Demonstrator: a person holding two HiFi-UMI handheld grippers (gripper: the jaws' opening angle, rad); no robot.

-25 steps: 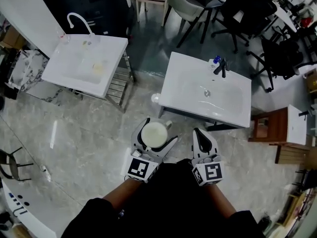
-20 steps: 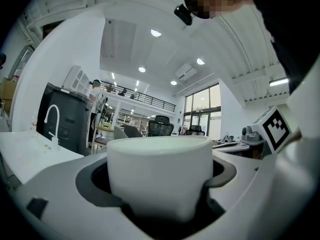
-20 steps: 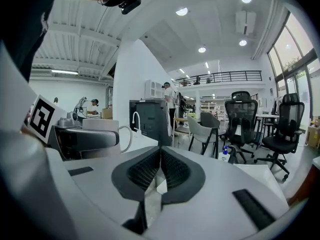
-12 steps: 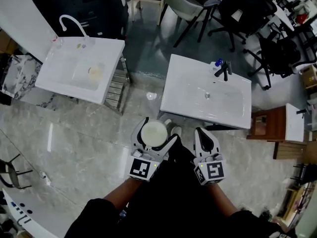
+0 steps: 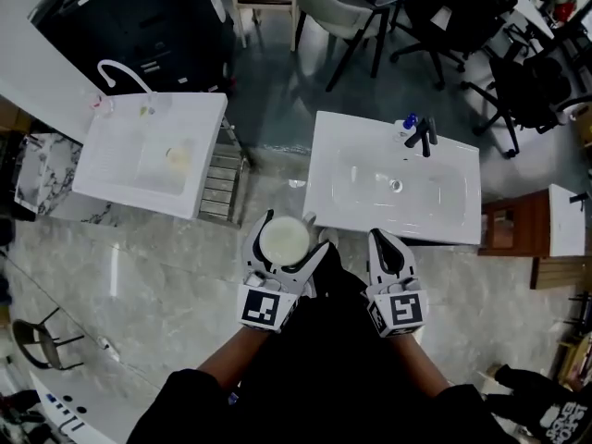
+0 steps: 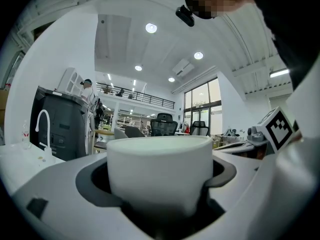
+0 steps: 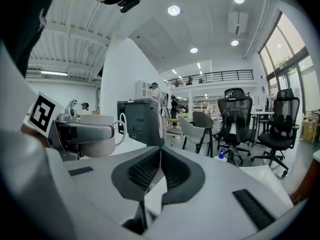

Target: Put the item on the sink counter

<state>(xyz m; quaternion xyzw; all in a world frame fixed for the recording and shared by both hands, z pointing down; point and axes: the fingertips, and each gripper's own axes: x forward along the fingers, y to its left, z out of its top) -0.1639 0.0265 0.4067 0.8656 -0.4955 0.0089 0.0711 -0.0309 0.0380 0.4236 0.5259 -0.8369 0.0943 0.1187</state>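
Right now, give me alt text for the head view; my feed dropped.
The left gripper holds a white mug upright, just short of the near corner of a white sink counter with a black faucet. The right gripper is shut and empty beside it. A second white sink stands apart to the left.

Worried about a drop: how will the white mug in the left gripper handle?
The mug looks rigid and glazed, so probably slippery and breakable. The left gripper hugs its round wall, so it might swivel. Squat and wide, it should stand steadily on the counter.
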